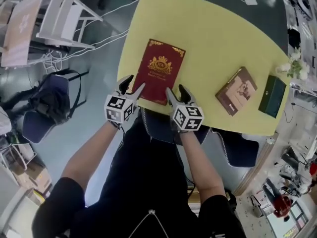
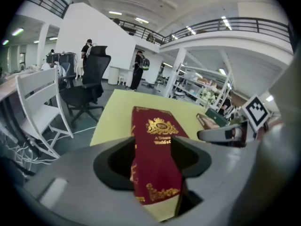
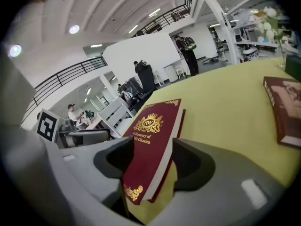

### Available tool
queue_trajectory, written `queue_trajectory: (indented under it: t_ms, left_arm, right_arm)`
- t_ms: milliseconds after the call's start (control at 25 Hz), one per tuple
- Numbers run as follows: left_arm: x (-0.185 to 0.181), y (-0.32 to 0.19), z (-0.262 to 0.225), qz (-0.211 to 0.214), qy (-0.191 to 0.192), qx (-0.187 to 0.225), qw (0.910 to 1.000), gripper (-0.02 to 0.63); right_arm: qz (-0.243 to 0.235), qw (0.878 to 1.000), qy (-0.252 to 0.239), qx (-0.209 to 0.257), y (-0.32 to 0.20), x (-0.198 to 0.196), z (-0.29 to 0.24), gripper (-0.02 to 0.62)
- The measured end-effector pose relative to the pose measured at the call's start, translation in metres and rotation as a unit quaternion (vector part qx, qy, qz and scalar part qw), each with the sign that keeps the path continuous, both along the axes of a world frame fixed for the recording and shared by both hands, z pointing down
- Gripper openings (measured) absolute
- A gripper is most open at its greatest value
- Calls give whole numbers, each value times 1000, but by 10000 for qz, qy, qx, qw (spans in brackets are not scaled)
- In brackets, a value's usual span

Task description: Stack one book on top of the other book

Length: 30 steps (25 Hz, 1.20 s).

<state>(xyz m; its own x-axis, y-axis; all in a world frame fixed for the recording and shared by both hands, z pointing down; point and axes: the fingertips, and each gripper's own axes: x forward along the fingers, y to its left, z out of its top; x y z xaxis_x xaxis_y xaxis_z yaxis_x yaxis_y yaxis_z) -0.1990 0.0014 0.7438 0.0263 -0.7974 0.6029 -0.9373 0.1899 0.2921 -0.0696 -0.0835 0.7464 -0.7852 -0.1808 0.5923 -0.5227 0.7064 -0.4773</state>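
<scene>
**Table.** The yellow table (image 1: pixel 213 38) carries three items in a row along its near edge.

**Red book.** The red book (image 1: pixel 161 68) lies flat with its cover up, showing a gold crest and gold corner ornaments. Its near short edge lies close to the table's near edge.

**Brown book.** The brown book (image 1: pixel 237 90) lies flat to the right of the red book, well apart from it and turned at an angle. The two books are not stacked.

**Dark green item.** A dark green flat item (image 1: pixel 273 96) lies just beside the brown book on its far right. It may be a slim case or a third book; the head view is too small to tell.

**Left tool.** The left tool (image 1: pixel 136 81) is at the near left corner of the red book. It is released, with its jaws spread wide. The left gripper view shows the book's near end between them. In the head view, the inner finger overlaps the book's left edge and the outer finger is off the table.

**Right tool.** The right tool (image 1: pixel 175 88) is at the near right corner of the red book. It is also released, with its jaws apart. The right gripper view shows the corner and page edge between them.

**Surroundings.** A white chair (image 1: pixel 62 16) stands on the floor to the left of the table.
</scene>
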Motion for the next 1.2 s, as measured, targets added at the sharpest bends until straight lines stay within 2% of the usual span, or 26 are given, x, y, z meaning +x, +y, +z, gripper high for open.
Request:
queue_trajectory:
  t_ms: [160,360,640,1000,1200]
  left_arm:
    - [-10,3,31,-43,280,-210,9994,285]
    - [-6,-2,42,54,624,-293,9976,290]
    - [4,-6,51,27,741,-329,9967,276]
    - [39,-11,29,-115,865,-245,9959,281]
    - [70,-28,17,40,832,-163,9964,281]
  right_arm:
    - [129,9996,72,-232,-1,-12,25,265]
    - [125,9989,300,-331,3,-21,44,265]
    - [192,9985,372,-358,7,-24,46,227]
    - [239,9992,310,-15,-7,3,18,219]
    - [335,9991,250,105,-23,34,6,218]
